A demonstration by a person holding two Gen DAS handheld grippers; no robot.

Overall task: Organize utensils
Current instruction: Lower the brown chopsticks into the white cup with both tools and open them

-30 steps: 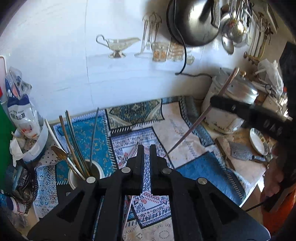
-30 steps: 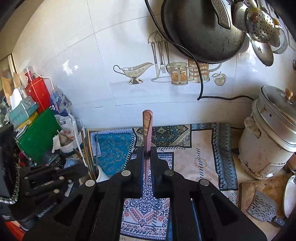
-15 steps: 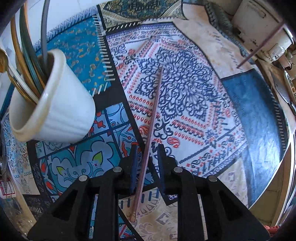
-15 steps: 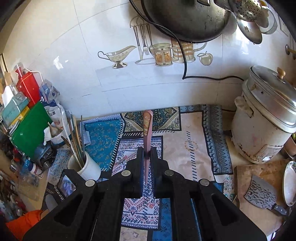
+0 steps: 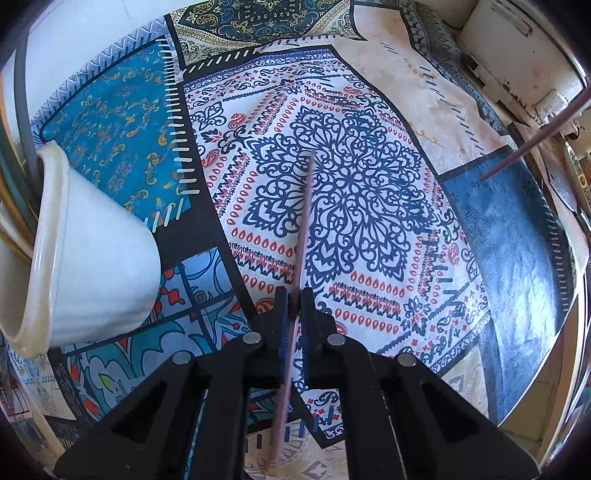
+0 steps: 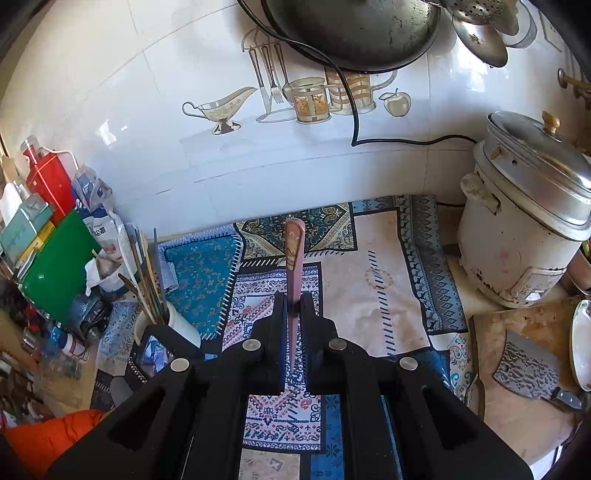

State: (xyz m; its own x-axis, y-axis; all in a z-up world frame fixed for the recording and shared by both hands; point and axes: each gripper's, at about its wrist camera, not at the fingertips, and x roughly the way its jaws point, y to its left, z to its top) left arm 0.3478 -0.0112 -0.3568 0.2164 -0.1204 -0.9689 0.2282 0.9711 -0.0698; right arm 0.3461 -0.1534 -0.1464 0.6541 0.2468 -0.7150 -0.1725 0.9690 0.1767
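My left gripper (image 5: 291, 295) is shut on a thin brown chopstick (image 5: 303, 229) just above the patterned cloth (image 5: 369, 206). A white ceramic utensil cup (image 5: 96, 254) stands just left of it, with several chopsticks (image 5: 18, 155) in it. My right gripper (image 6: 293, 301) is shut on a second brown chopstick (image 6: 293, 254), held high over the cloth; its tip shows at the right of the left wrist view (image 5: 532, 144). The cup also shows in the right wrist view (image 6: 181, 325), low on the left.
A white rice cooker (image 6: 517, 229) stands at the right. A cleaver (image 6: 528, 369) lies on a wooden board (image 6: 517, 332) beside a plate (image 6: 581, 347). Bags and boxes (image 6: 55, 236) crowd the left. A black pan (image 6: 354, 33) hangs on the tiled wall.
My left gripper has dropped to the cloth beside the cup and closed on the chopstick lying there. My right gripper has kept its chopstick and shifted slightly over the cloth.
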